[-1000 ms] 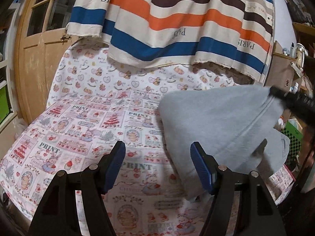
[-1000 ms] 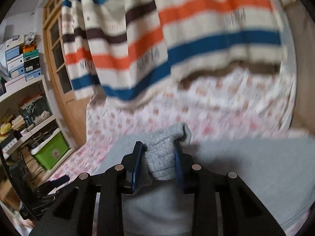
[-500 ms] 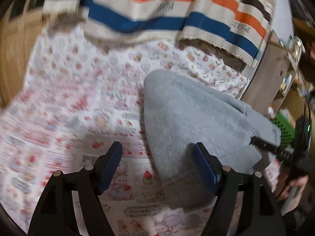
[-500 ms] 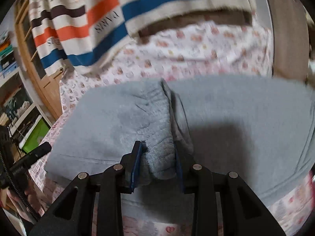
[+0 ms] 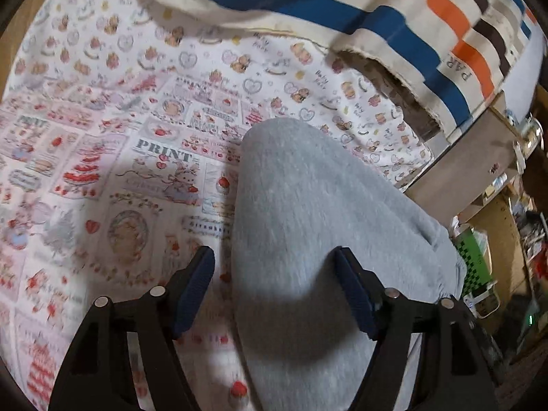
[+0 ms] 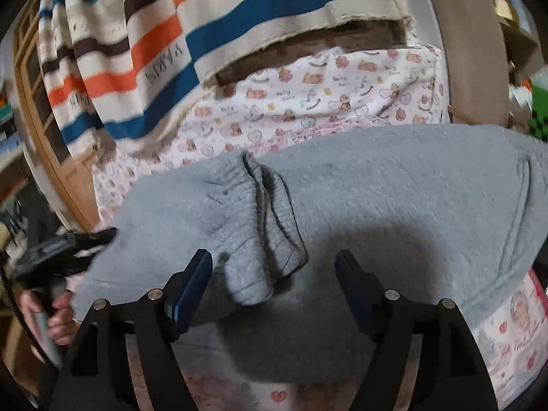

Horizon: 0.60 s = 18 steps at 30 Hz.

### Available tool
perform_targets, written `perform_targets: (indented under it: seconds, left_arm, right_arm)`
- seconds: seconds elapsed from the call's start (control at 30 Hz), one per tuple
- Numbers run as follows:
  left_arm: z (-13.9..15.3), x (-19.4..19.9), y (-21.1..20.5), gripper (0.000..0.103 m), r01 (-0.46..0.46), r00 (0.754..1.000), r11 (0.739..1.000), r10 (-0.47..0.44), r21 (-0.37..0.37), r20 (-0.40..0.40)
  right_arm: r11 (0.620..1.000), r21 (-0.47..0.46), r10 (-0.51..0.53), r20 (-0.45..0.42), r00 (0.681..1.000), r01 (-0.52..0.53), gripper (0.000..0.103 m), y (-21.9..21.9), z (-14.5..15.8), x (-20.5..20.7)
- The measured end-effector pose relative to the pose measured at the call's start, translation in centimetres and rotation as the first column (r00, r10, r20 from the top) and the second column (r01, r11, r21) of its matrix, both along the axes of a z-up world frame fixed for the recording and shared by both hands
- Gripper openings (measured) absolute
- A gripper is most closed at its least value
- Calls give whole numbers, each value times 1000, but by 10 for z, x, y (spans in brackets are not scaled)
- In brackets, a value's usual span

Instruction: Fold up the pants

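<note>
Sheet [image 5: 102, 157] reads "PRINT"; blanket [image 5: 394, 17] "PARIS".

Pants [image 5: 308, 212] on bedsheet [image 5: 102, 171], blanket [image 5: 376, 10] behind

The right claw [image 6: 274, 286] stood with its jaws spread wide, having just opened, its blue pads [image 6: 191, 284] pressing on nothing. The left claw [image 5: 275, 284] was likewise parted, pads [image 5: 195, 287] free. At the lower left of the right wrist view, a hand [image 6: 54, 311] gripped the left claw's handle.
</note>
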<state>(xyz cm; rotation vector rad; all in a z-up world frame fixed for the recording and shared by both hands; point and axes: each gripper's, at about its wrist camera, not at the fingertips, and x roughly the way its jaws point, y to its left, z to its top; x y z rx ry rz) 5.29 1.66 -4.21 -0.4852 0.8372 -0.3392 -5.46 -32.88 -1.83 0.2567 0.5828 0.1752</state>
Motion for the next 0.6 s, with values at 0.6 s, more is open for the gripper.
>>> perform_targets:
  seconds: [0.6]
  left_arm:
    - [23,-103,2,62,-51,985,959,2,279,174]
  right_arm:
    - [944,-111,321,96,942,-310,75,146,22,-4]
